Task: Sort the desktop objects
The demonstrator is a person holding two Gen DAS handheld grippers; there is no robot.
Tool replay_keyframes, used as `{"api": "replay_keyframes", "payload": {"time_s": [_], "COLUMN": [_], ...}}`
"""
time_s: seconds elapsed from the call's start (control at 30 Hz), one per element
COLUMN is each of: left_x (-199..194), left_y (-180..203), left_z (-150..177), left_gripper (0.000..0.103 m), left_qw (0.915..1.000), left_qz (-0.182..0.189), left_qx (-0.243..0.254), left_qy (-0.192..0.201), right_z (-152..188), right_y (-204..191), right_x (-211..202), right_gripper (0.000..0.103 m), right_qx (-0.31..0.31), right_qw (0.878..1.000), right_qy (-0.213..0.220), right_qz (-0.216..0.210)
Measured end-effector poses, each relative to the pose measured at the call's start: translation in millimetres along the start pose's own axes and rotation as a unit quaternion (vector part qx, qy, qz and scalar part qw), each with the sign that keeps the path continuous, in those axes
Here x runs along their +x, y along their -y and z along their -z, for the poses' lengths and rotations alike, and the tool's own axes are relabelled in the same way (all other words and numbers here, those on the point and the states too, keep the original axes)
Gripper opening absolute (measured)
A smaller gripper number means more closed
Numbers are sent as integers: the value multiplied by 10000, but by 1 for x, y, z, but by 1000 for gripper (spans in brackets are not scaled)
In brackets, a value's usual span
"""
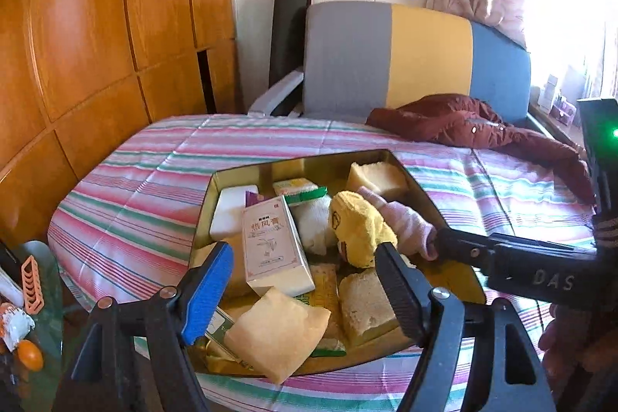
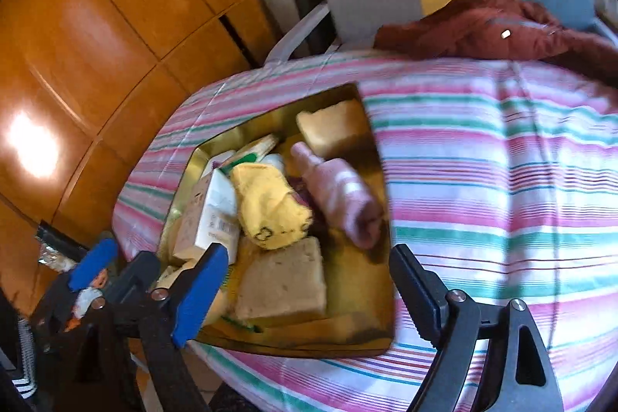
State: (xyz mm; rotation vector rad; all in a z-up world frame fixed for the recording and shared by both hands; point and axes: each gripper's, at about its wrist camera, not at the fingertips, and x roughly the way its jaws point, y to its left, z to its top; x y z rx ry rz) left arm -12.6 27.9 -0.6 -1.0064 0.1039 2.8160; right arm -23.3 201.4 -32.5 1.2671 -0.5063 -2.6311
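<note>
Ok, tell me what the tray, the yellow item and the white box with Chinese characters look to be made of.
Tray: likely metal, gold and glossy; its walls mirror the contents. Yellow item: soft knit or terry fabric, with a fuzzy, nubbly surface and a slumped shape; possibly a sock or mitt. White box: printed cardboard with a smooth finish, crisp folded edges and flat faces.

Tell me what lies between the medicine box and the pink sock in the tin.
A yellow sock lies between the medicine box and the pink sock, in both views.
</note>
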Motion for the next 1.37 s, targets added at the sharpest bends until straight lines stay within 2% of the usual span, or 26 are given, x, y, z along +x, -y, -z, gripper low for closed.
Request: {"api": "replay_keyframes", "payload": {"time_s": [0.07, 0.17, 0.27, 0.4, 0.53, 0.67, 1.07, 1.23, 1.37], "left_x": [-3, -11, -20, -35, -32, -25, -11, -10, -7], "left_y": [-1, -4, -3, -3, -8, -15, -25, -27, -29], "left_z": [-1, -3, -5, -3, -3, 0, 8, 10, 8], "left_gripper": [77, 77, 77, 77, 76, 67, 65, 55, 54], "left_qw": [10000, 9998, 9994, 9971, 9978, 9978, 9968, 9971, 9972], "left_qz": [3, -40, -197, -390, -224, -122, -55, -170, -155], "left_qx": [-49, -148, -184, -279, -456, -627, -788, -741, -729], "left_qy": [36, 96, 218, 590, 417, 192, -115, -27, -79], "right_z": [1, 4, 9, 21, 30, 39, 45, 43, 35], "right_y": [4, 9, 11, 8, 2, -9, -24, -24, -16], "right_x": [-10, -23, -28, -25, -18, -12, -2, -6, -17], "right_gripper": [86, 90, 90, 91, 91, 91, 94, 94, 94], "right_qx": [98, 107, 41, -54, -185, -416, -775, -796, -718], "right_qw": [9998, 9992, 9988, 9988, 9988, 9978, 9946, 9936, 9914], "right_qy": [153, 344, 370, 289, 184, 124, 93, 221, 506], "right_qz": [-30, 154, 319, 393, 421, 507, 685, 770, 967]}}
